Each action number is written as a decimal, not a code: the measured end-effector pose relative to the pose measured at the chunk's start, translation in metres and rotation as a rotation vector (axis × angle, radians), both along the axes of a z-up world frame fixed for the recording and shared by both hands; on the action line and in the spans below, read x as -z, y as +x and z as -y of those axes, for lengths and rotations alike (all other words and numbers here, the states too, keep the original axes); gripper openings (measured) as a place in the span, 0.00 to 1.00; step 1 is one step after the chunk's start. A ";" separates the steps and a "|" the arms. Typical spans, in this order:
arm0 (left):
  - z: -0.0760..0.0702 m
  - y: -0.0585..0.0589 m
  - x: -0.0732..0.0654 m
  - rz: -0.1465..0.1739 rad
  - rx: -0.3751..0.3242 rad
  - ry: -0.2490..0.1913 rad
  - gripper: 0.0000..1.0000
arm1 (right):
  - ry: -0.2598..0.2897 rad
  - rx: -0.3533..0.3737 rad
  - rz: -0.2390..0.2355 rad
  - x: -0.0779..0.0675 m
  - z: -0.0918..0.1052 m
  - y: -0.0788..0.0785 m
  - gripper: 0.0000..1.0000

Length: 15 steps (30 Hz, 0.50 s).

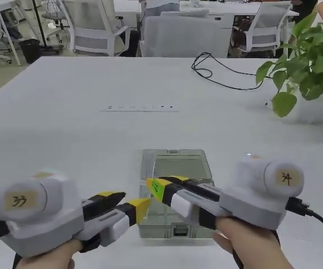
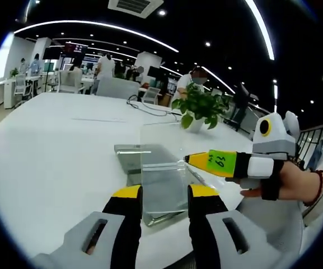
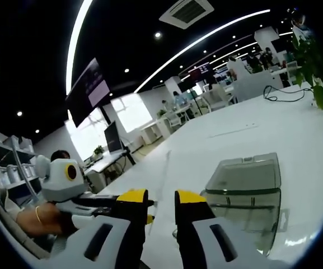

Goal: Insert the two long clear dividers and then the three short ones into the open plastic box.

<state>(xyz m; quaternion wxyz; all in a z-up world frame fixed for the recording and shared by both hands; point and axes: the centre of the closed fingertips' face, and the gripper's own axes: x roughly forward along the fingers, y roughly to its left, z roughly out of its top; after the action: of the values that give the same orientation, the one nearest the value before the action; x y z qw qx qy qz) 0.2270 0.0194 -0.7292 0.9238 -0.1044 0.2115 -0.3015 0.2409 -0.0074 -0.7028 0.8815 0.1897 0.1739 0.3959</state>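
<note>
A clear, rectangular plastic box (image 1: 175, 168) sits on the smooth white worktop (image 1: 66, 123) just ahead of both claws, and thin clear dividers (image 1: 139, 108) lie in a row well behind it. The left claw (image 2: 165, 192) and right claw (image 3: 161, 196), black with yellow tips, both stand apart at the box's near-left edge. A leafy plant (image 1: 309, 61) and a black cable (image 1: 217, 70) lie far right, and the rounded housings read "33" and "34".

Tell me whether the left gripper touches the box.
Cannot tell. In the head view the left gripper overlaps the box's left edge; its own view frames the box between open fingers; neither shows contact or a gap.
</note>
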 end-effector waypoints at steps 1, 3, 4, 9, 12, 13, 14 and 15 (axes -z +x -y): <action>0.001 0.000 -0.001 0.001 0.002 -0.007 0.30 | 0.004 0.001 -0.003 0.000 -0.001 0.000 0.19; 0.005 -0.001 -0.003 0.000 0.006 -0.034 0.30 | 0.005 0.000 -0.024 0.004 -0.002 0.002 0.19; 0.007 -0.002 -0.003 -0.003 0.007 -0.036 0.30 | 0.008 0.001 -0.028 0.005 -0.002 0.002 0.19; 0.013 -0.003 -0.005 -0.005 0.016 -0.047 0.30 | 0.028 0.008 -0.047 0.005 -0.002 0.003 0.15; 0.017 -0.003 -0.006 -0.001 0.026 -0.042 0.30 | 0.042 0.015 -0.062 0.006 -0.002 0.004 0.13; 0.019 -0.003 -0.007 -0.001 0.028 -0.042 0.30 | 0.046 0.018 -0.065 0.006 -0.001 0.004 0.12; 0.020 -0.003 -0.007 0.000 0.031 -0.042 0.30 | 0.051 0.020 -0.069 0.006 0.000 0.004 0.11; 0.022 -0.004 -0.007 -0.001 0.036 -0.045 0.30 | 0.058 0.019 -0.074 0.005 0.000 0.005 0.11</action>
<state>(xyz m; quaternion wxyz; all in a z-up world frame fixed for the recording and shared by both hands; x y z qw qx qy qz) 0.2234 -0.0022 -0.7220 0.9157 -0.1213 0.2067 -0.3225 0.2456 -0.0073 -0.7081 0.8724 0.2313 0.1929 0.3850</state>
